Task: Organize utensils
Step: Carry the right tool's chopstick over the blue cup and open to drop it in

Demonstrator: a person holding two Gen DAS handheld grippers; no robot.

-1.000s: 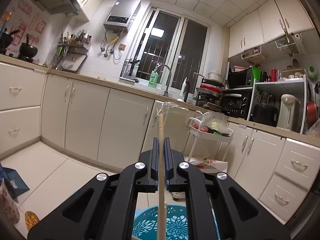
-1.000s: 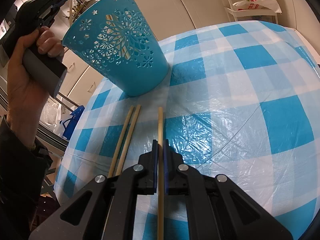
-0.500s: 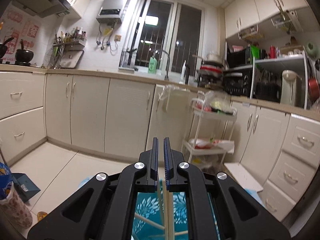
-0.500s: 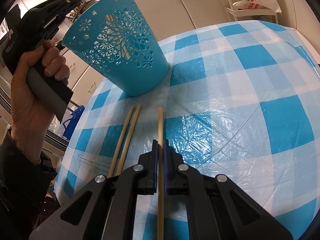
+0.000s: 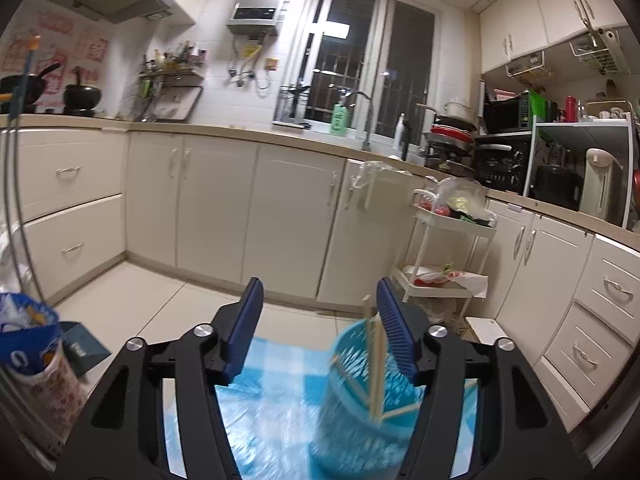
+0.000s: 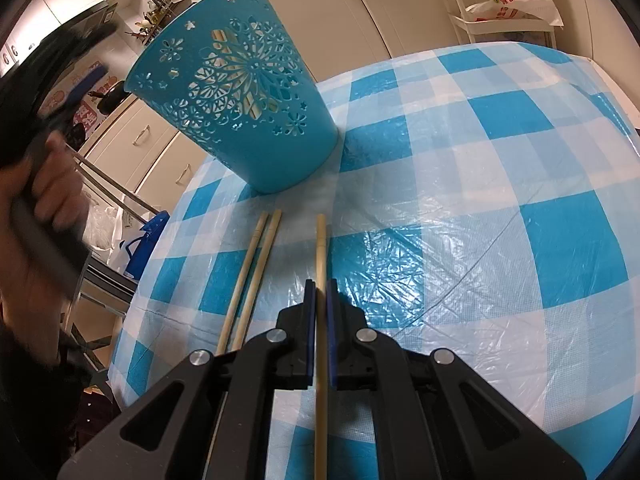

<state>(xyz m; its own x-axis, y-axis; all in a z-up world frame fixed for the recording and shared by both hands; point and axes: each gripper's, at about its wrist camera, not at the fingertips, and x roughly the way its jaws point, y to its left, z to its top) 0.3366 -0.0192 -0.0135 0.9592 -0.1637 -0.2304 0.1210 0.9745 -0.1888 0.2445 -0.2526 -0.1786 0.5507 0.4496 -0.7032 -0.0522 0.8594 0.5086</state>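
While you read each view in turn, mind these points.

Left wrist, risk: the chopsticks (image 5: 376,364) stand loose in the blue basket (image 5: 360,400), just by your right pad; a sideways brush as you pull away could tip the light basket.
Left wrist, jaws: your left gripper (image 5: 318,330) has just been opening and now stands wide, nothing between its pads.
Left wrist, place: the basket sits low and right in view, on the checked tablecloth (image 5: 272,372).

Right wrist, risk: your grip is far back on the long chopstick (image 6: 320,280), so its far tip could swing and catch the basket rim, or slip out.
Right wrist, jaws: your right gripper (image 6: 319,300) is pinched tight on that single chopstick.
Right wrist, place: two more chopsticks (image 6: 250,276) lie together just left of it, near the basket's foot.
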